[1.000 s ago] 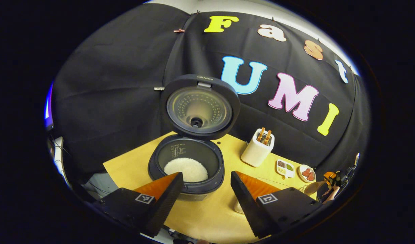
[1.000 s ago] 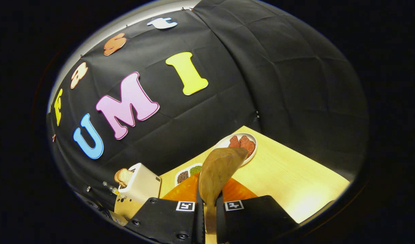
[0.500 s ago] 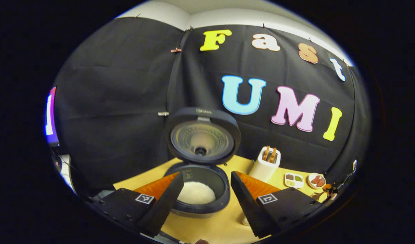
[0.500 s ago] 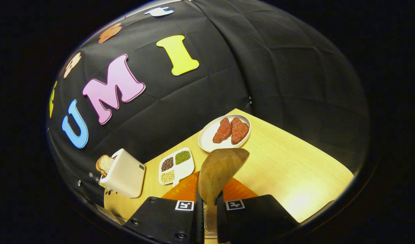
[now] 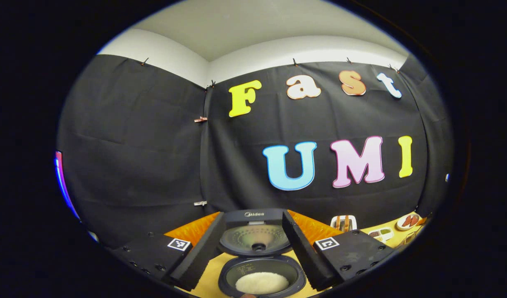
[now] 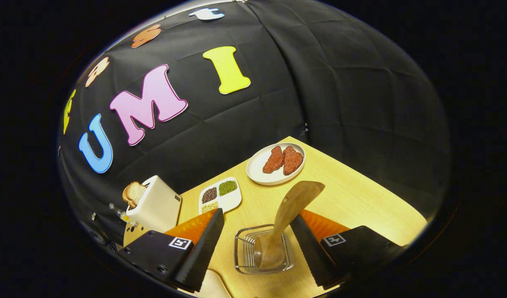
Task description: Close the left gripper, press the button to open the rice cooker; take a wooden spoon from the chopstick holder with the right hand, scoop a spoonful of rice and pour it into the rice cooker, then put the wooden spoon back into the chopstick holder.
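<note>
Spoon back in holder, both tools spread.
Wooden spoon (image 6: 288, 211) leans in the clear chopstick holder (image 6: 264, 250) at lower centre; right tool (image 6: 257, 238), seemingly apart from it, could tip it; left tool (image 5: 253, 242) faces the open rice cooker (image 5: 261, 265).

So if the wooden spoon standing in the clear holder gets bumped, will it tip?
Probably a little. The wooden spoon leans bowl-up, well above the low chopstick holder, so it looks top-heavy. It appears rigid, and the holder's wall would likely catch it.

Black cloth wall (image 5: 133, 157) hangs pinned on both sides of a corner. A white wall strip (image 5: 278, 47) and ceiling (image 5: 253, 20) show above it. The light wooden counter (image 6: 361, 198) is brightly lit.
</note>
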`<move>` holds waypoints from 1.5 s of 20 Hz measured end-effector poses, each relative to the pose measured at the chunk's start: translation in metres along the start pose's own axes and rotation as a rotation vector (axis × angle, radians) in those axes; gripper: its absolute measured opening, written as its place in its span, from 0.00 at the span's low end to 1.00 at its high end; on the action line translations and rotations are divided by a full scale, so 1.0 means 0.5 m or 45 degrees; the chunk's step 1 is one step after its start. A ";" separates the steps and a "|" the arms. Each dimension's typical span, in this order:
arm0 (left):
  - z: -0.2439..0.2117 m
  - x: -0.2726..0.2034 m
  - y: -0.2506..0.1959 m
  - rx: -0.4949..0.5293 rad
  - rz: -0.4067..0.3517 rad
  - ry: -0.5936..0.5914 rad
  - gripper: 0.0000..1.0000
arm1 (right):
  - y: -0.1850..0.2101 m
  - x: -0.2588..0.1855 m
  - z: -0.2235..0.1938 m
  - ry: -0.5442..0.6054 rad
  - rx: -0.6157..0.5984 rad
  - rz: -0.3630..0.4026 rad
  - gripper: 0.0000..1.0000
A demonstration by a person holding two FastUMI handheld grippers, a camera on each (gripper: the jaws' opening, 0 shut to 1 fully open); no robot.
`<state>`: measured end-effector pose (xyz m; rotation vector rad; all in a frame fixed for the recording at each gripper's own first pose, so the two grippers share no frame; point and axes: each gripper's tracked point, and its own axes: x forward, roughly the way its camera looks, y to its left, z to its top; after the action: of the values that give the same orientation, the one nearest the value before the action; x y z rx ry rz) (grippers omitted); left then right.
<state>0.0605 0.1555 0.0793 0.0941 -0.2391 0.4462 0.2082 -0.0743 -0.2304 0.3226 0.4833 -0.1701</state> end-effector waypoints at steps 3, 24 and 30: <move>-0.006 0.060 0.004 -0.018 -0.041 -0.031 0.94 | -0.024 -0.082 0.012 -0.038 -0.071 -0.024 0.99; -0.184 0.081 -0.004 -0.048 -0.147 0.557 0.98 | -0.033 -0.356 0.016 -0.124 -0.165 -0.078 0.99; -0.322 -0.051 -0.011 -0.066 -0.123 0.801 0.97 | 0.027 -0.319 -0.015 -0.058 -0.203 0.024 0.98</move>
<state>0.0741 0.1631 -0.0830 -0.0873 0.3706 0.3538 0.0690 -0.0456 -0.1566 0.1667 0.4458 -0.1195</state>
